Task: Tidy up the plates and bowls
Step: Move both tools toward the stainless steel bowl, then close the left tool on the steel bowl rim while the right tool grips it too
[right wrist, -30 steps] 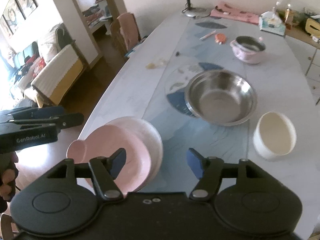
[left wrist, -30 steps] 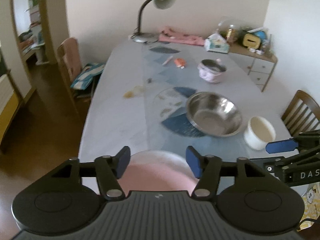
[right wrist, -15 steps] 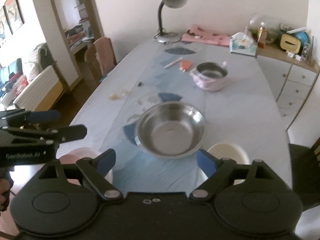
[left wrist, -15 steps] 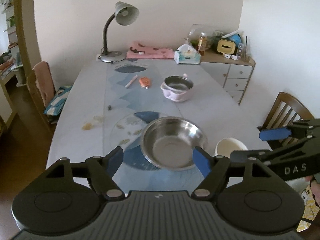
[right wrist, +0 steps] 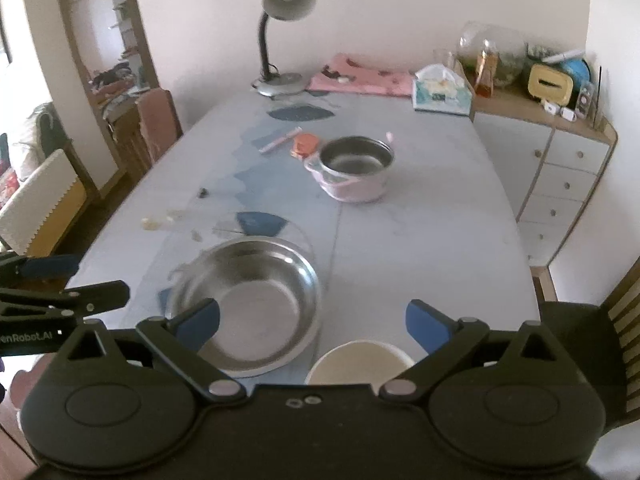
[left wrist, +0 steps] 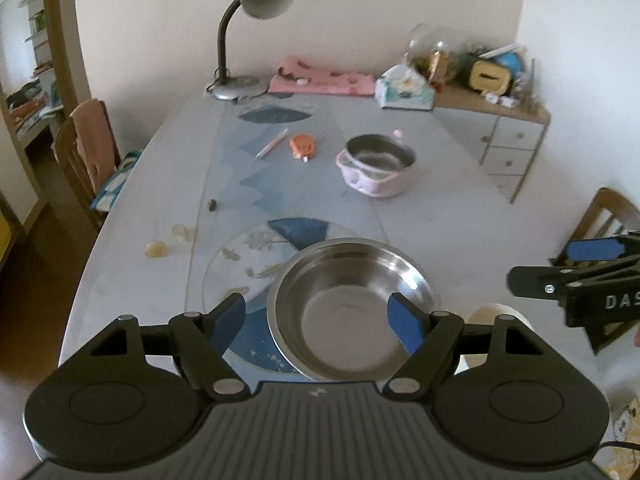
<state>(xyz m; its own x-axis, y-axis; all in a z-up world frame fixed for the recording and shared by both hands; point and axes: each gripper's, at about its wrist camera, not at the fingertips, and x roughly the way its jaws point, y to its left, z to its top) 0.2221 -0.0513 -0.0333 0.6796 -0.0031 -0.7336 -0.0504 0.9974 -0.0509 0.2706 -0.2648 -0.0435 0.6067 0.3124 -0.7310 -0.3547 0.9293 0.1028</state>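
A wide steel bowl (left wrist: 352,308) (right wrist: 248,304) sits on the blue-grey table (left wrist: 168,184), with a small cream bowl (right wrist: 360,364) (left wrist: 480,314) just to its right. Farther back stands a pink pot (left wrist: 376,168) (right wrist: 352,172) with a steel lining. My left gripper (left wrist: 316,318) (right wrist: 76,278) hovers open over the near rim of the steel bowl and holds nothing. My right gripper (right wrist: 312,322) (left wrist: 560,264) hangs above the cream bowl. Its jaws are opening wide, and no pad touches either bowl.
A desk lamp (left wrist: 248,40), a pink cloth (left wrist: 320,80) and a tissue box (left wrist: 404,88) line the far end. A pen (left wrist: 272,144), an orange item (left wrist: 302,146) and crumbs (left wrist: 156,248) lie mid-table. Chairs (left wrist: 88,152) (right wrist: 624,320) flank it; a drawer cabinet (right wrist: 560,184) stands right.
Both grippers swung away from the pink plates toward the steel and cream bowls, and both jaws spread wider. The pink plates have dropped out of the left wrist view.
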